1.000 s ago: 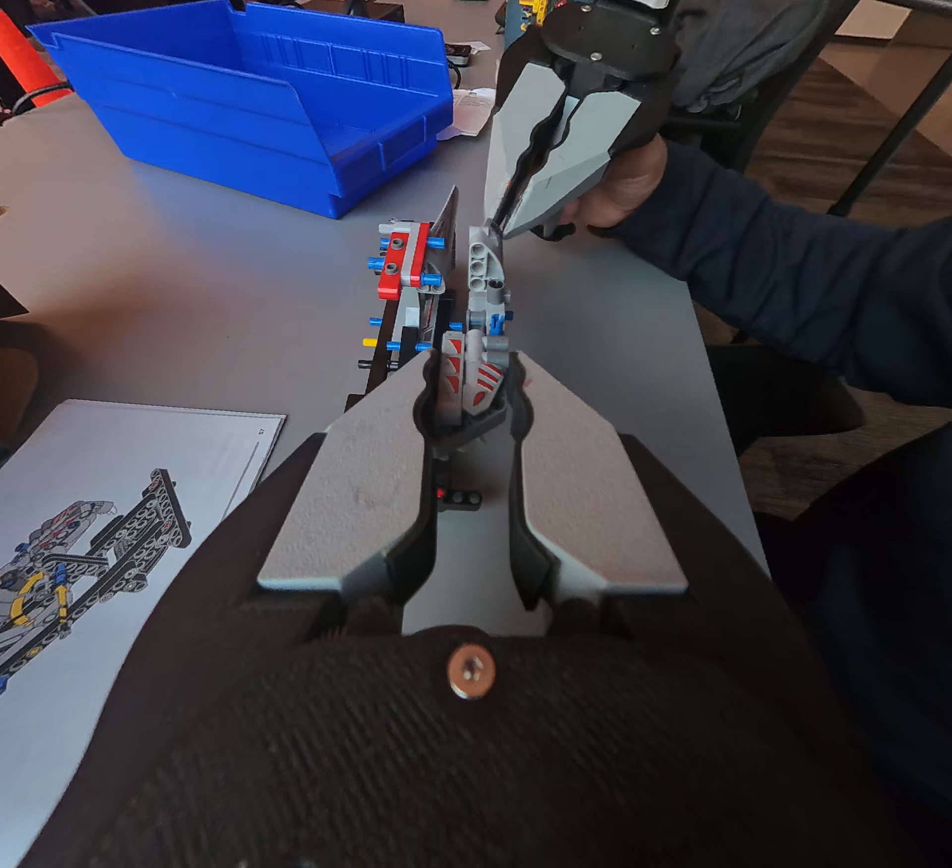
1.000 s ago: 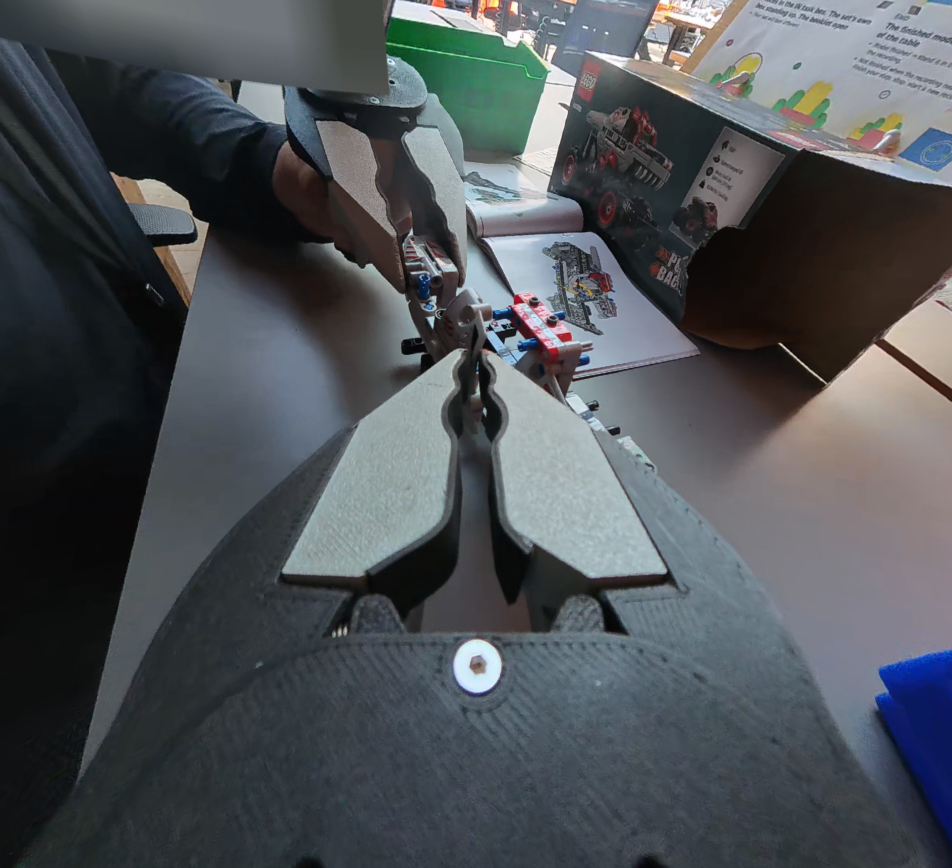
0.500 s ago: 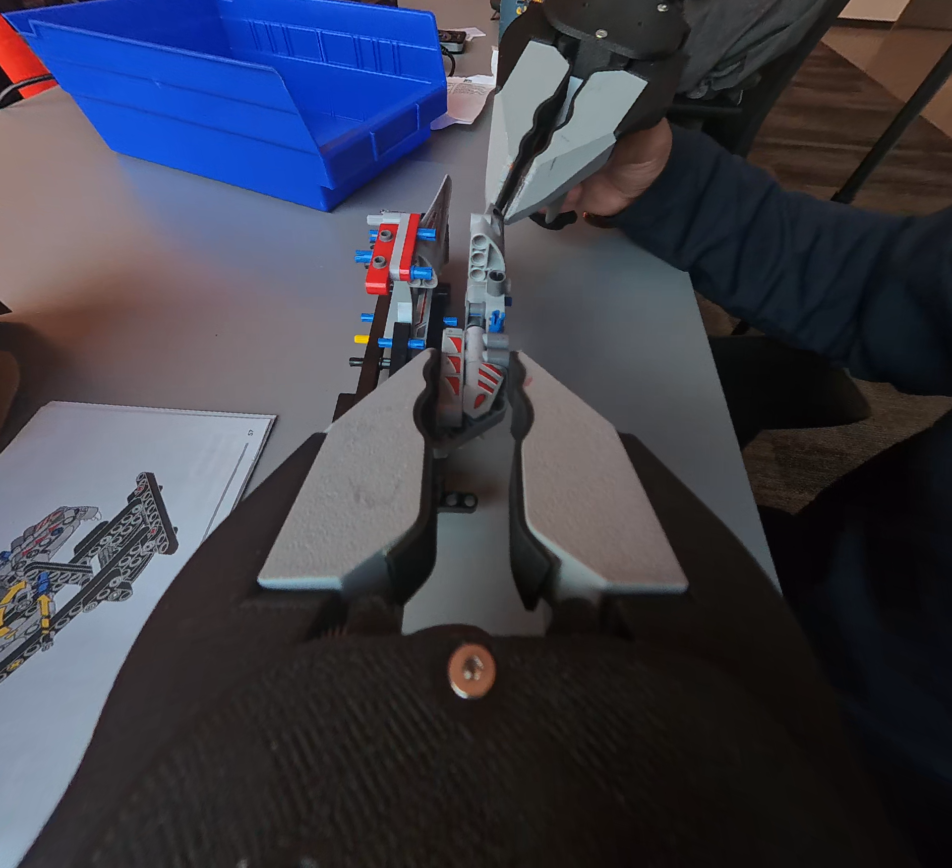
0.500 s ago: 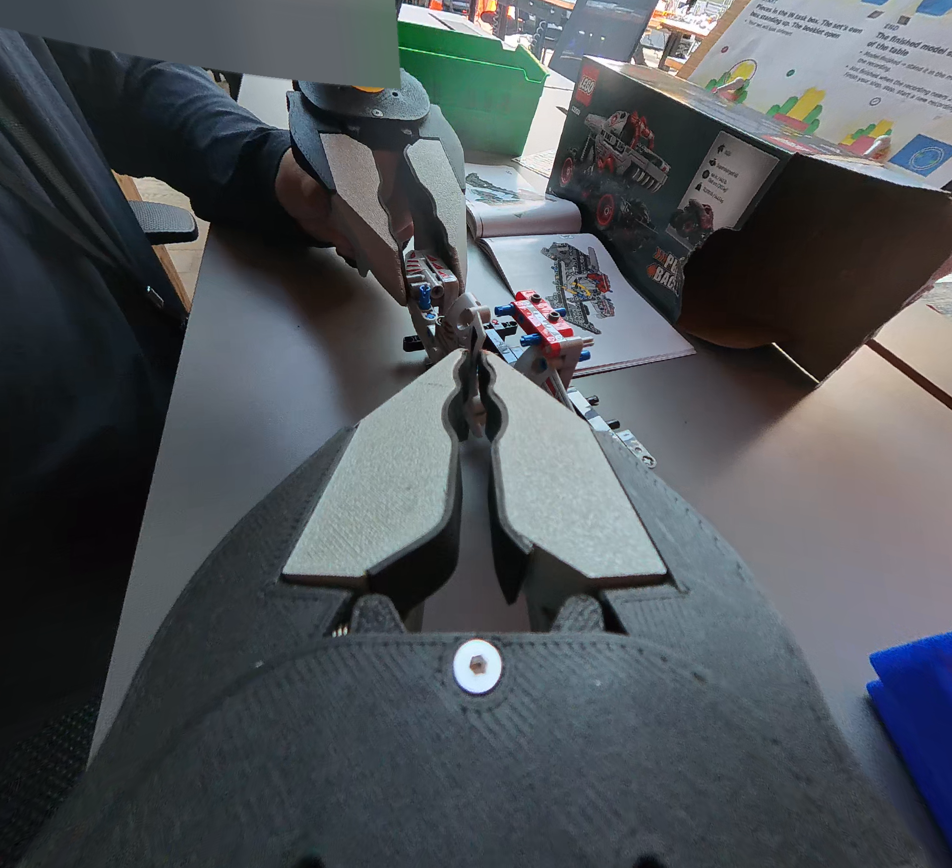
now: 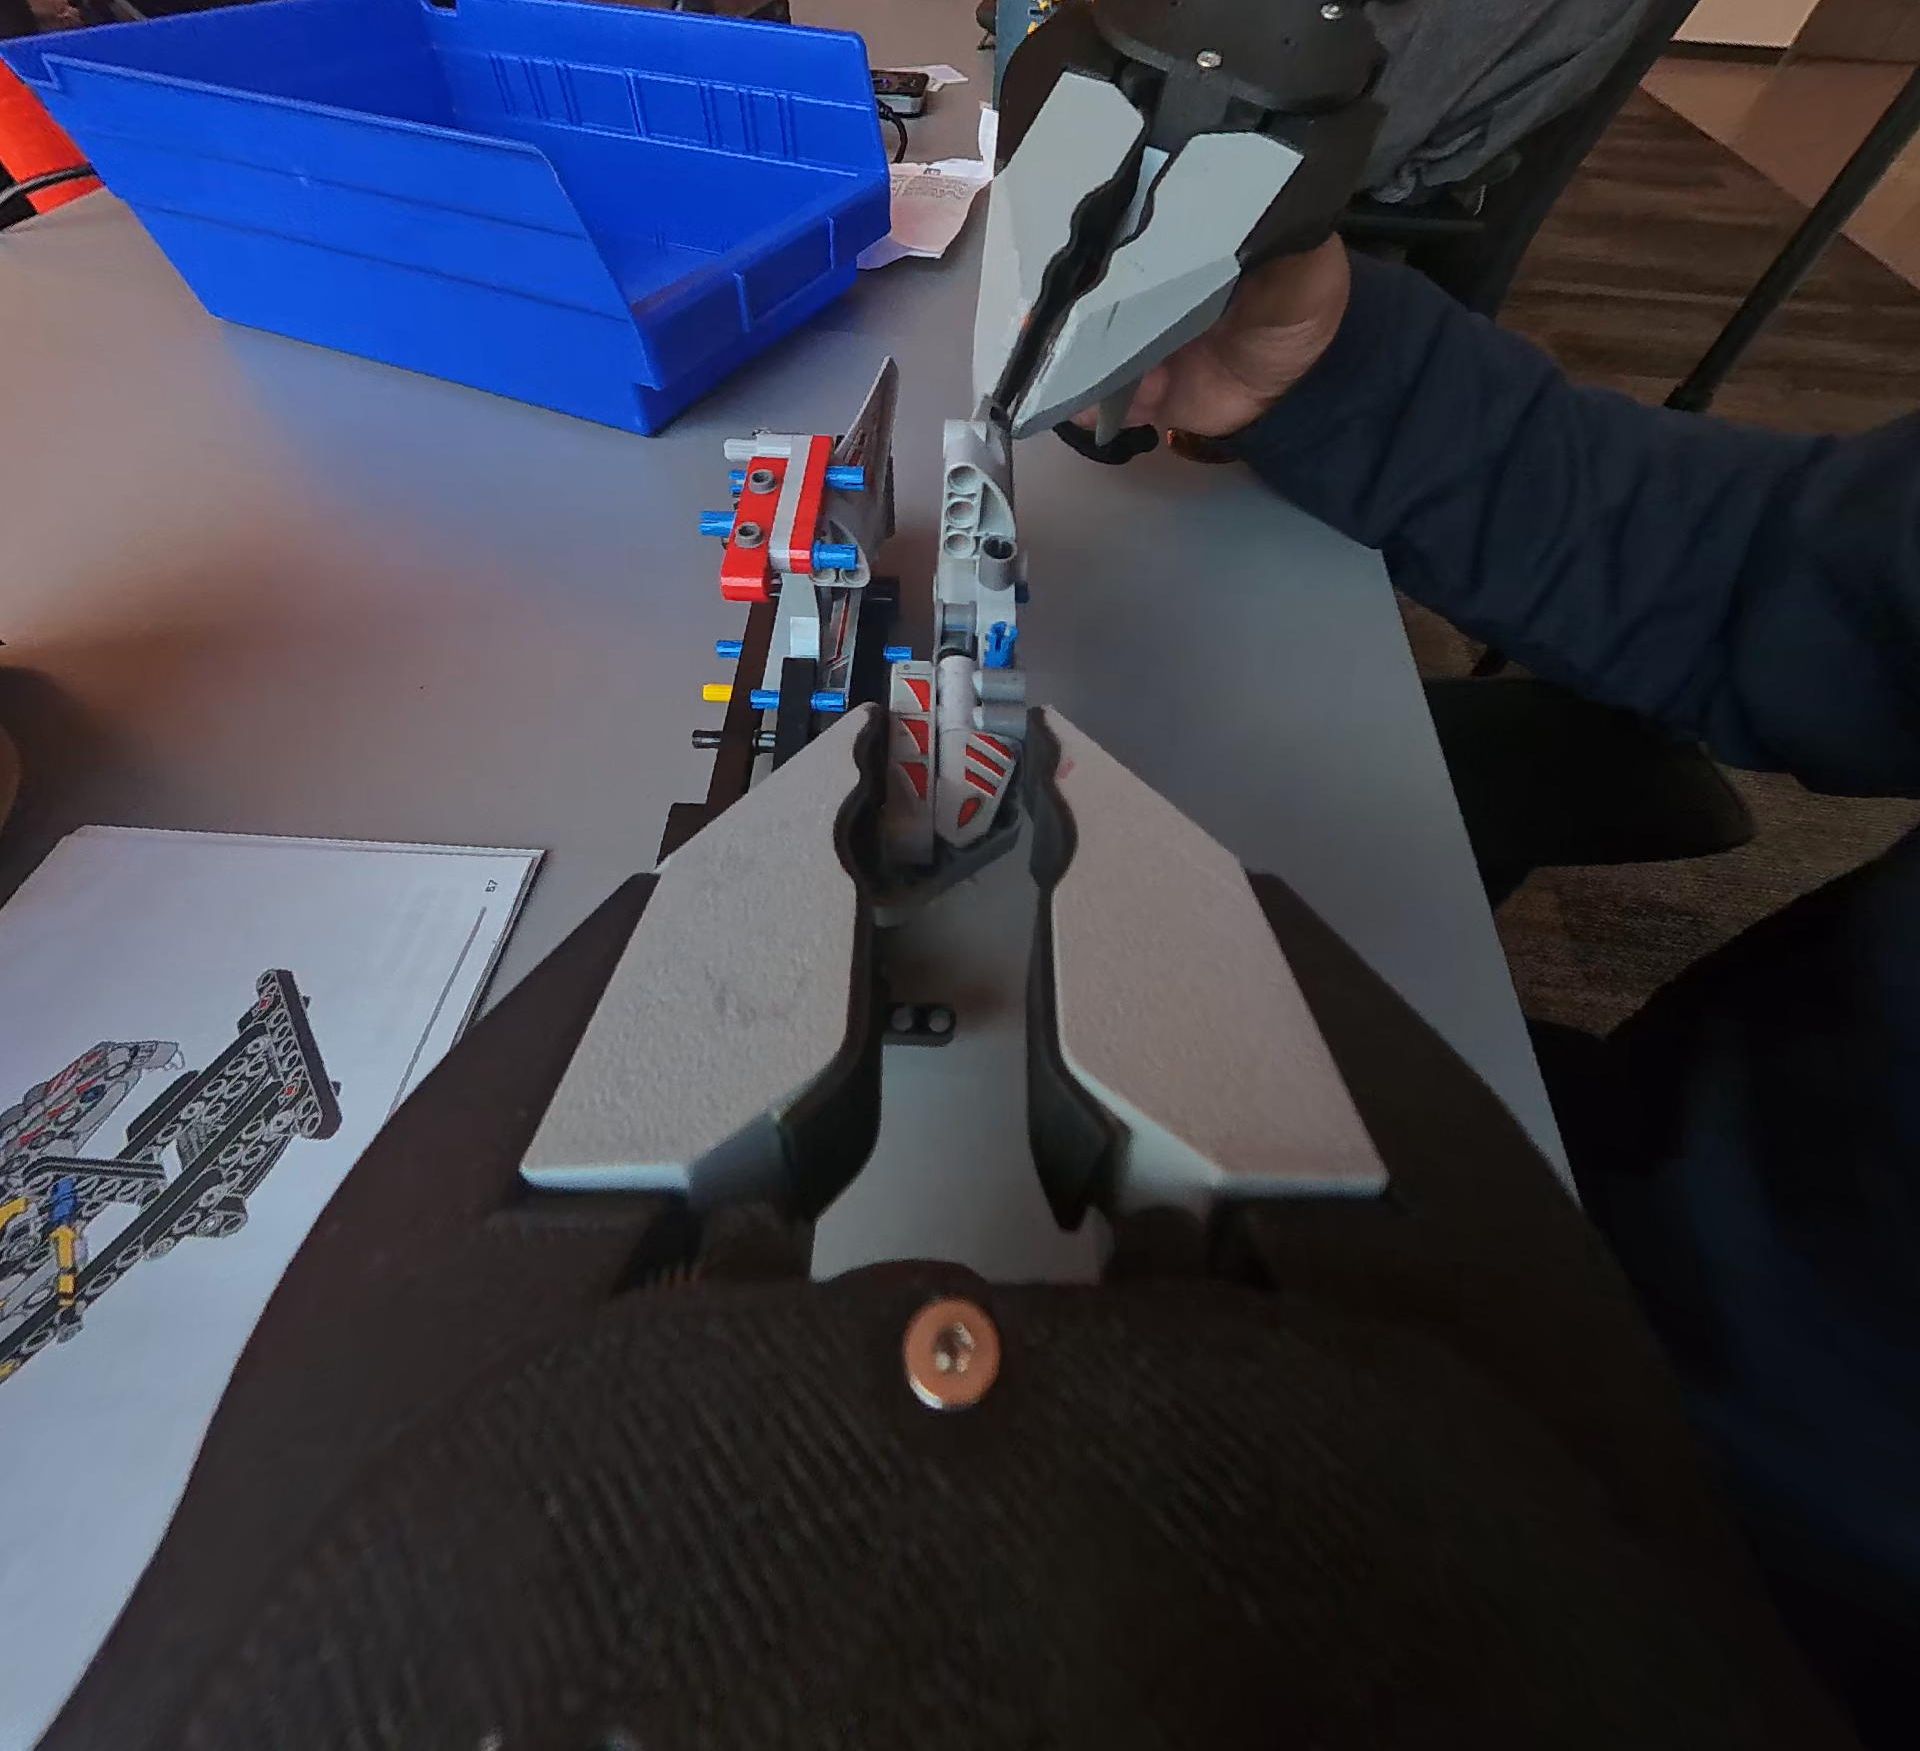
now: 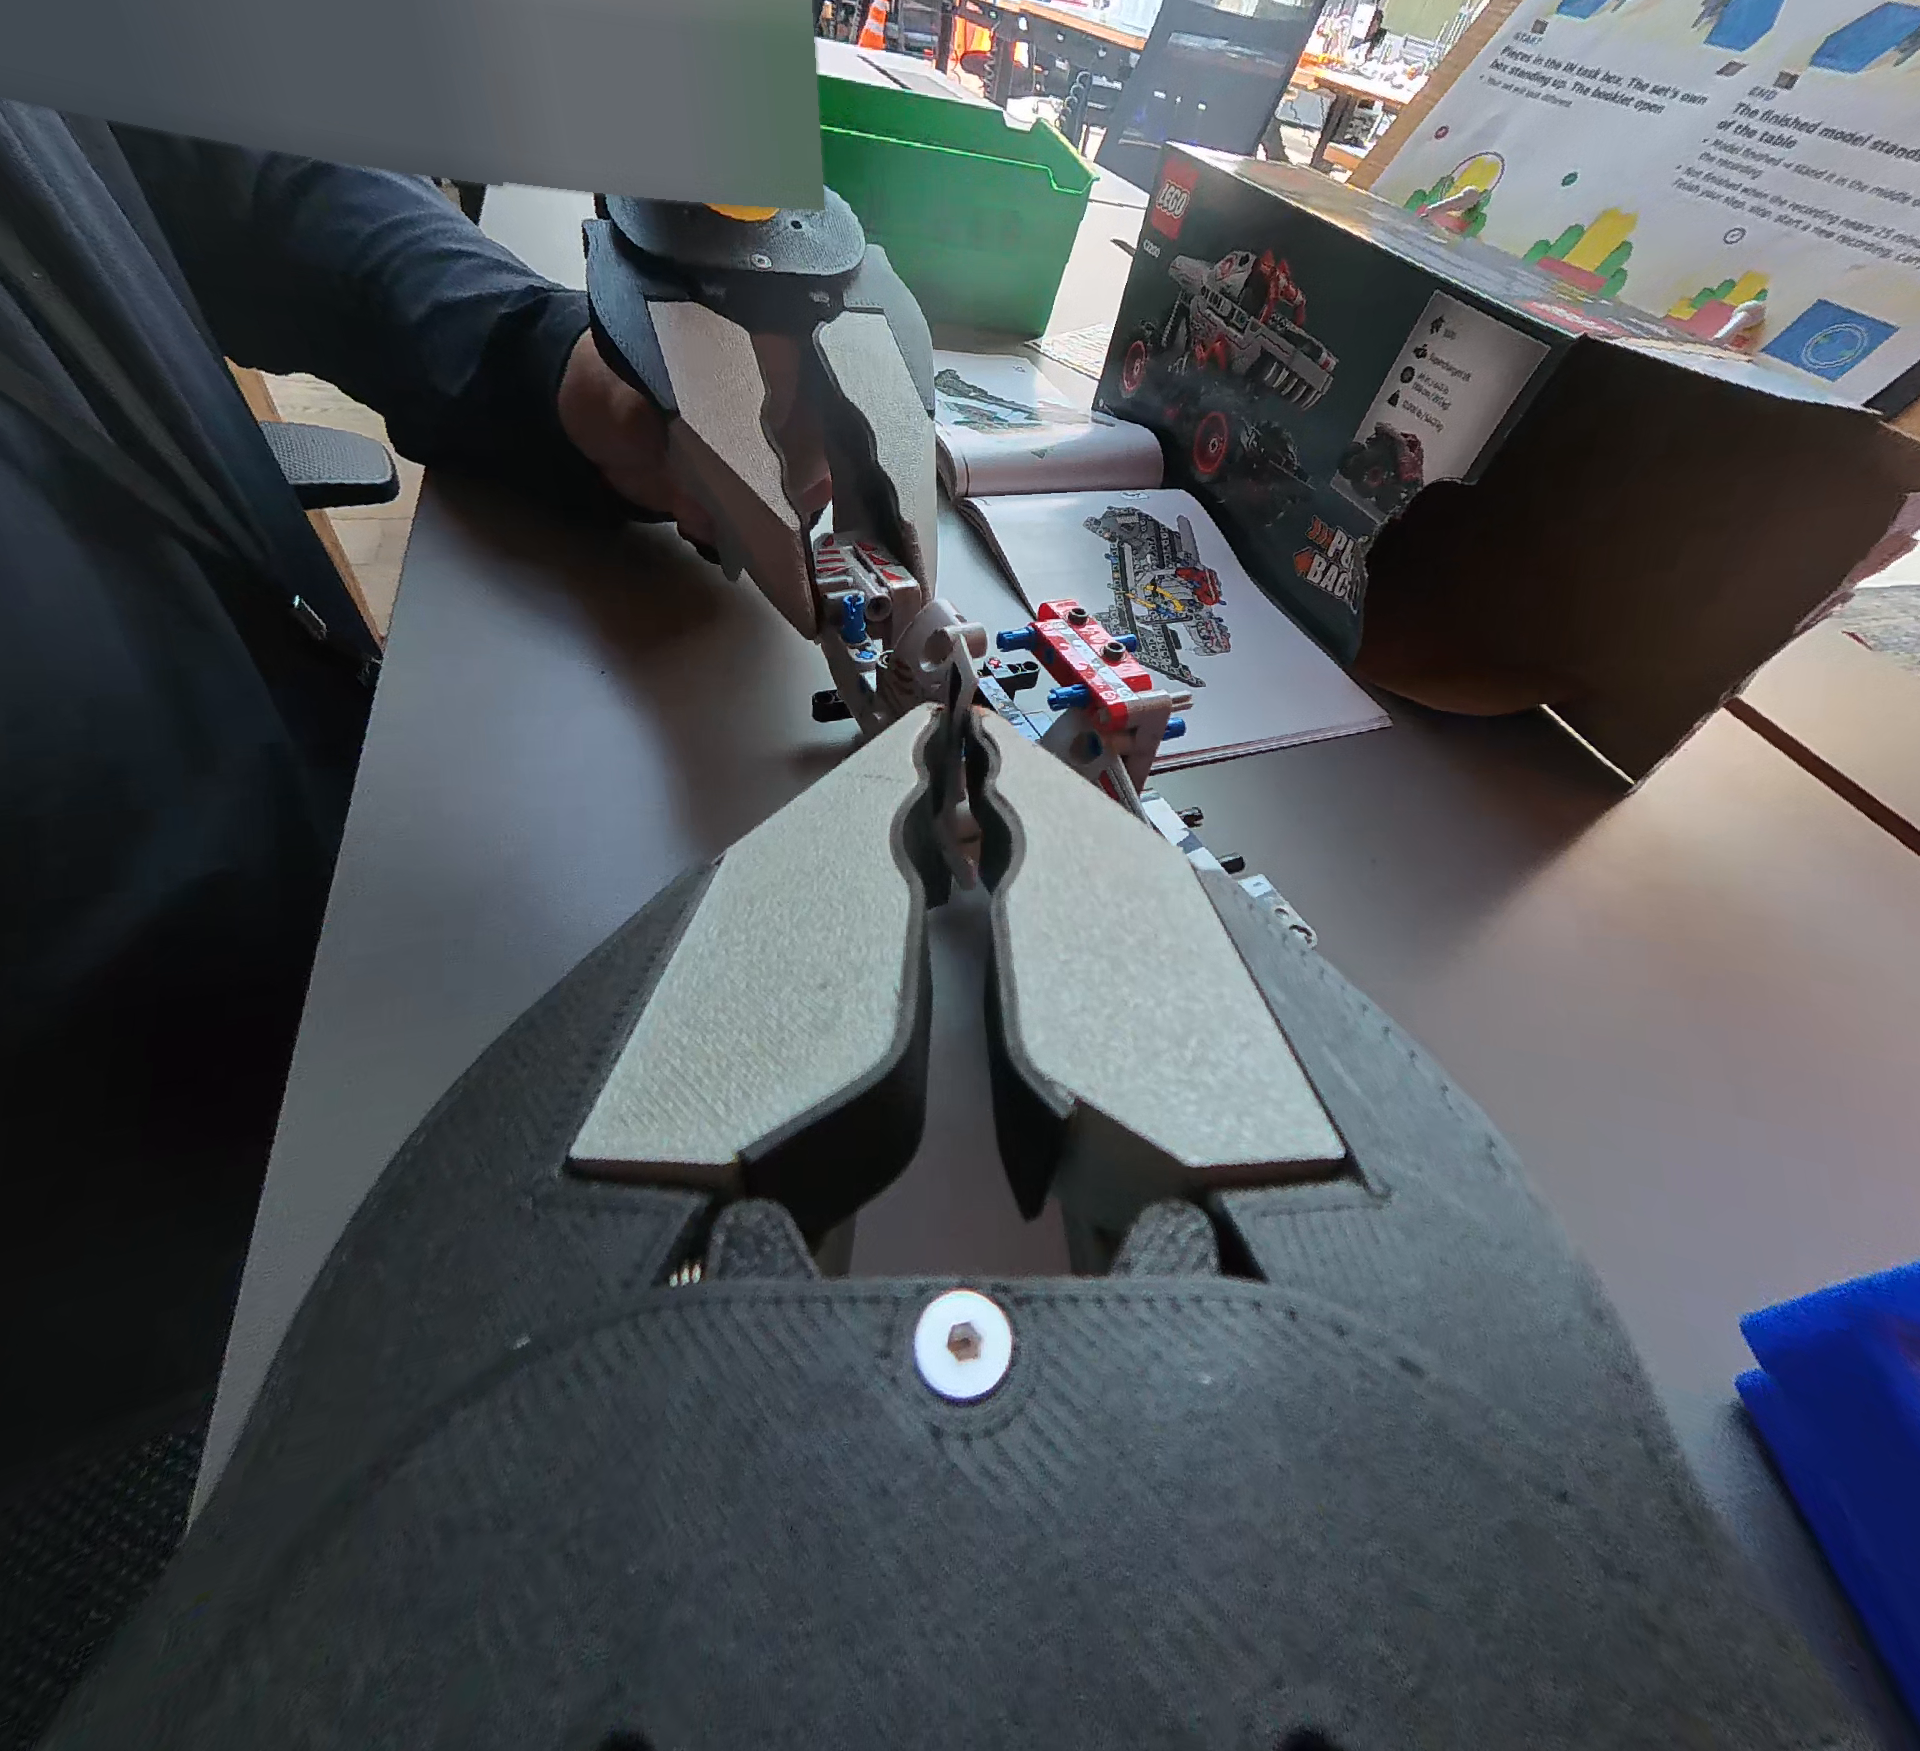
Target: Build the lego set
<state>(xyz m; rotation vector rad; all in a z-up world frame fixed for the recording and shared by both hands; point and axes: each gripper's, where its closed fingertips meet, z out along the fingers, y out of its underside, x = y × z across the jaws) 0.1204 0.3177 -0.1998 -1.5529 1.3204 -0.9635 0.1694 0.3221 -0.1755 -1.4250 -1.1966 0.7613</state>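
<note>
Hidden, cropped and unreadable parts

The open white instruction booklet [image 5: 208, 1026] ran off the left edge of the left wrist view; the blue plastic bin [image 6: 1839, 1462] was cut to a corner at the right wrist view's right edge. The grey-red-black brick model [image 5: 961, 745] had its near end buried between the left gripper [image 5: 951, 745] fingers. Beyond the green bin [image 6: 935, 174], room clutter was too small to tell.

blue bin [image 5: 499, 174]: glossy plastic | table [image 5: 312, 558]: smooth matt grey | booklet [image 5: 208, 1026]: satin paper | left gripper [image 5: 951, 756] pads [image 5: 727, 1005]: rough matt grey | box [image 6: 1558, 475]: printed cardboard
</note>
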